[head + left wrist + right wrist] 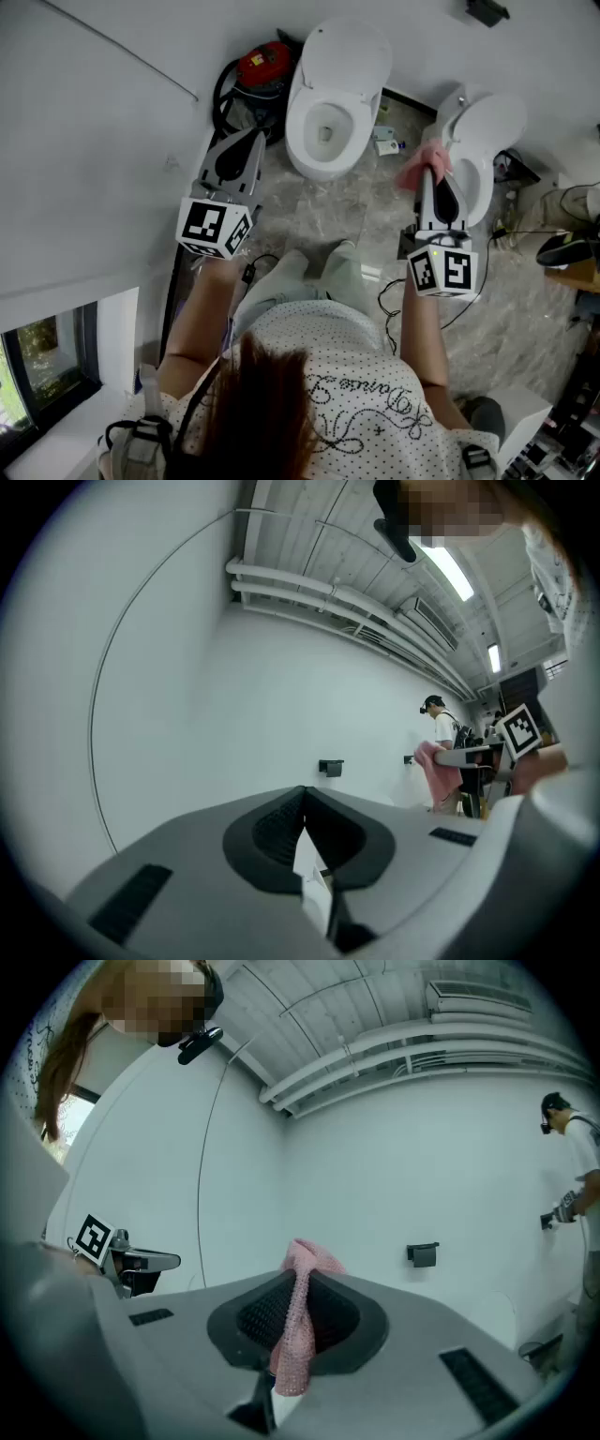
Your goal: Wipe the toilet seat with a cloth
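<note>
In the head view two white toilets stand on the marble floor. One toilet (328, 103) is at top centre with its lid up and its seat (302, 141) showing. The other toilet (483, 141) is to the right. My right gripper (434, 172) is shut on a pink cloth (422, 167) and hangs beside the right toilet's left edge. In the right gripper view the pink cloth (298, 1316) is pinched between the jaws of that gripper (298, 1283) and sticks out past them. My left gripper (255, 139) is shut with nothing in it, left of the centre toilet; it (305, 803) points at a bare wall.
A red canister (265, 62) with a black hose sits against the wall left of the centre toilet. Small bottles (385, 142) stand between the toilets. Cables (394, 291) trail on the floor. A dark wall holder (424, 1253) and another person (579, 1176) show in the gripper views.
</note>
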Demonstrator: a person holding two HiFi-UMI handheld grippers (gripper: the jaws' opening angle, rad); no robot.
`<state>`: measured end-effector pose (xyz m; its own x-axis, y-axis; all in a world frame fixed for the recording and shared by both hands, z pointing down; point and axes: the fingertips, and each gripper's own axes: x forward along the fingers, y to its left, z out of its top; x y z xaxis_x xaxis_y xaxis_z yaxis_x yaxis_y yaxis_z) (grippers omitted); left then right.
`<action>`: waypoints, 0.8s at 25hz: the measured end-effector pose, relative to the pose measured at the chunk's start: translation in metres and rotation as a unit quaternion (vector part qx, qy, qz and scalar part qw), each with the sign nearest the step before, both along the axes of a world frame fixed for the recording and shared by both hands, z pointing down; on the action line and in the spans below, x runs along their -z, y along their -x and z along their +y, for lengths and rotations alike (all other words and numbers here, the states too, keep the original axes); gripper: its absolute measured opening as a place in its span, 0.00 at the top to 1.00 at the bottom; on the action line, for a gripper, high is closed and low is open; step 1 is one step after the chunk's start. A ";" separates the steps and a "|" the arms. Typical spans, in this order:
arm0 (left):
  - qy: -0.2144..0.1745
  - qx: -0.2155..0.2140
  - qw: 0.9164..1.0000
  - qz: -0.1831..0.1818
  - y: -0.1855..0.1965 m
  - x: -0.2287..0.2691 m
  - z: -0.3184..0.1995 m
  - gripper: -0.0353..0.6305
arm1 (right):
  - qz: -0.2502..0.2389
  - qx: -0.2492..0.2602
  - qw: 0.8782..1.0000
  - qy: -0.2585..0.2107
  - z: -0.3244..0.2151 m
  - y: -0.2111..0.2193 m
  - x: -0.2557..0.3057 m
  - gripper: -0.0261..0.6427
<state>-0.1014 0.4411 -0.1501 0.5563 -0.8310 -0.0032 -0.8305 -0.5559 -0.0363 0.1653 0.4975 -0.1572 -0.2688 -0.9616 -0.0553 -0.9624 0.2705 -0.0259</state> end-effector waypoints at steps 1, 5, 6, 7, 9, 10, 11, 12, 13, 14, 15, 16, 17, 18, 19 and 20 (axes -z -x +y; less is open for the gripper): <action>0.000 -0.001 1.000 0.000 0.001 -0.001 -0.001 0.94 | 0.001 0.000 1.000 0.001 -0.001 0.001 0.000 0.90; 0.002 -0.004 1.000 0.000 0.006 0.000 -0.003 0.94 | -0.010 0.007 1.000 -0.008 -0.001 0.008 0.005 0.90; 0.002 -0.004 1.000 0.000 0.007 0.000 -0.003 0.94 | -0.019 0.011 1.000 -0.014 0.000 0.010 0.008 0.90; 0.001 -0.004 1.000 0.001 0.009 0.001 -0.004 0.94 | -0.028 0.014 0.999 -0.018 0.001 0.012 0.011 0.90; 0.001 -0.004 1.000 0.002 0.013 0.001 -0.004 0.94 | -0.038 0.016 0.999 -0.020 0.001 0.015 0.013 0.90; 0.001 -0.004 1.000 0.002 0.014 0.001 -0.004 0.94 | -0.038 0.017 0.999 -0.020 0.001 0.017 0.013 0.90; 0.001 -0.005 1.000 0.002 0.016 0.000 -0.004 0.94 | -0.036 0.018 0.999 -0.021 0.001 0.020 0.013 0.90; 0.001 -0.006 1.000 0.002 0.017 -0.001 -0.005 0.94 | -0.034 0.019 0.999 -0.021 0.000 0.022 0.013 0.90; 0.001 -0.006 1.000 0.003 0.019 -0.001 -0.006 0.94 | -0.031 0.022 0.999 -0.021 0.000 0.025 0.013 0.90; 0.001 -0.006 1.000 0.004 0.021 -0.002 -0.006 0.94 | -0.029 0.024 0.999 -0.021 -0.001 0.027 0.013 0.90; 0.001 -0.006 1.000 0.005 0.023 -0.002 -0.007 0.94 | -0.027 0.026 0.999 -0.020 -0.001 0.030 0.013 0.90; 0.001 -0.006 1.000 0.005 0.025 -0.002 -0.007 0.94 | -0.026 0.027 0.999 -0.020 -0.001 0.032 0.014 0.89; 0.001 -0.006 1.000 0.006 0.026 -0.002 -0.007 0.94 | -0.025 0.027 0.999 -0.020 -0.001 0.033 0.014 0.89; 0.002 -0.006 1.000 0.007 0.026 -0.002 -0.008 0.94 | -0.026 0.027 0.999 -0.020 -0.001 0.034 0.015 0.90; 0.003 -0.007 1.000 0.008 0.026 -0.003 -0.009 0.94 | -0.026 0.026 0.999 -0.019 -0.001 0.034 0.015 0.89; 0.005 -0.008 1.000 0.008 0.025 -0.004 -0.010 0.94 | -0.027 0.025 0.999 -0.018 -0.001 0.034 0.015 0.89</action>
